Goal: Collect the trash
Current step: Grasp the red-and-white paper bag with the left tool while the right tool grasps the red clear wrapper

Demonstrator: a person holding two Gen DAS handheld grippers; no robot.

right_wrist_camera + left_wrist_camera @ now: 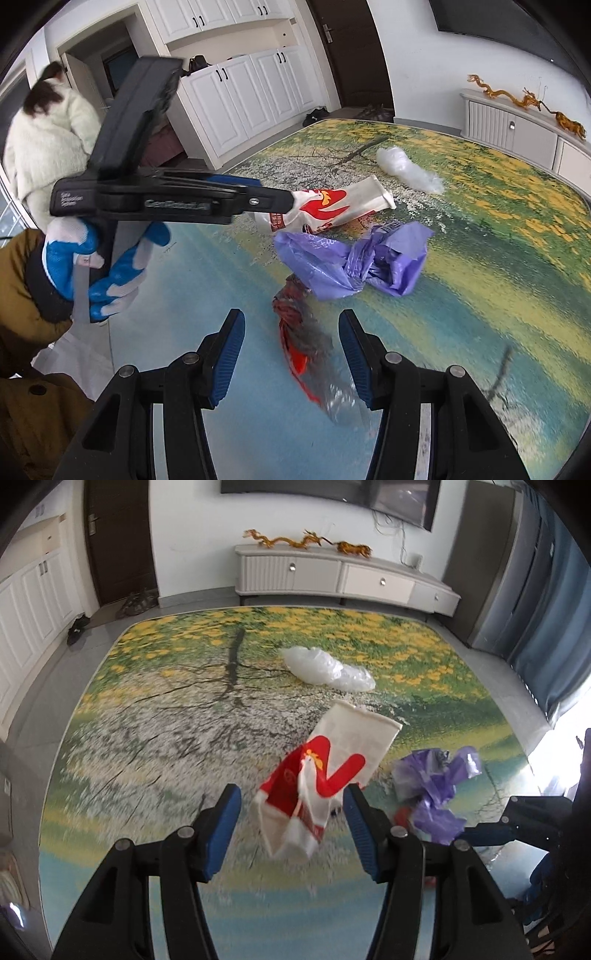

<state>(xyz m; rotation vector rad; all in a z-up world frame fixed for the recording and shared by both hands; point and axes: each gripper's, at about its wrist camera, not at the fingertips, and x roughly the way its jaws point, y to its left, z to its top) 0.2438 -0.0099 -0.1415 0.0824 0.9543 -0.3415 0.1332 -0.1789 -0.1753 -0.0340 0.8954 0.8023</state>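
The television [332,494] is cut off by the top edge. The red-and-clear wrapper [310,354] is motion-blurred, its print unreadable. The purple bag [354,258] covers that wrapper's far end.

The left hand-held gripper [291,830] stands with its blue pads apart, neither pad pressing on anything. A red-and-white paper bag [325,771] lies between and beyond them on the printed rug [147,738]. A crumpled purple plastic bag [432,782] lies just right of it. A clear plastic bag [325,668] lies farther off.
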